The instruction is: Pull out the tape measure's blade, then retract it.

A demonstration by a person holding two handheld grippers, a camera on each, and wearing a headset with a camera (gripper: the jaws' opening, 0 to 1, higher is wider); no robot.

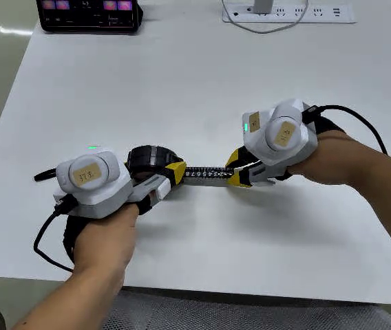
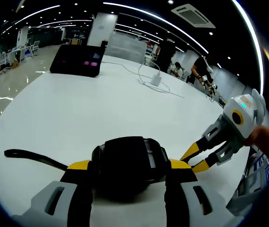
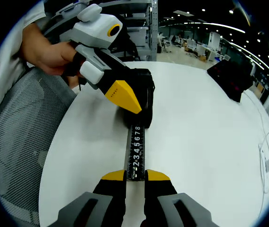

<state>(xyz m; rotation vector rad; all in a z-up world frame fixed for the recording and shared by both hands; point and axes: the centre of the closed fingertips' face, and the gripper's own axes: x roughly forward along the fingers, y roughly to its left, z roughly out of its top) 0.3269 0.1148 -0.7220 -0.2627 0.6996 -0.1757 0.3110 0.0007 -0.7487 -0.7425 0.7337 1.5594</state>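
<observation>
Extraction partly done: right gripper [image 3: 135, 176] pinches the blade [image 3: 136, 149] near its end, with the tape measure case [image 3: 143, 90] straight ahead, clamped between the left gripper [image 2: 130, 166] jaws. Recommendation: pull directly away from the left gripper, blade level and untwisted, case clamped firmly. Ease the blade back to avoid snap-back.

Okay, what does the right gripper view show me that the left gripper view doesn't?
Right gripper view: the numbered blade runs out of the tape measure case to the right gripper, whose yellow tips pinch it. There is also a mesh chair beside the bench.
Left gripper view: a black strap lies on the table beside the case. Farther off is a white charger with its cable.
Both: the case clamped in the left gripper, the white table and the dark screen.
</observation>
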